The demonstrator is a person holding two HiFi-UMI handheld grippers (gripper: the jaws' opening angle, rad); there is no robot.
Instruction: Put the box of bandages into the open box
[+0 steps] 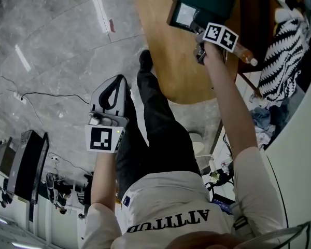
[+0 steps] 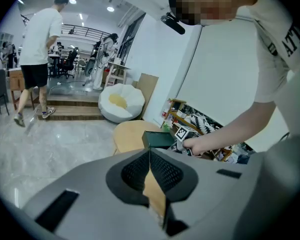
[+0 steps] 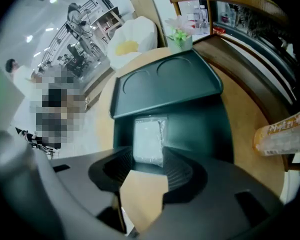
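Inside the open box (image 3: 202, 126) lies the bandage box (image 3: 150, 136), under the wide-open right gripper (image 3: 150, 160); likely light, crushable: grip long edges.

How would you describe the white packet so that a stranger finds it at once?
Find the round wooden table; on it stands a dark green box with its lid open. The white packet lies flat inside, the only pale, plastic-wrapped thing there; the orange bottle lies outside, on the table.
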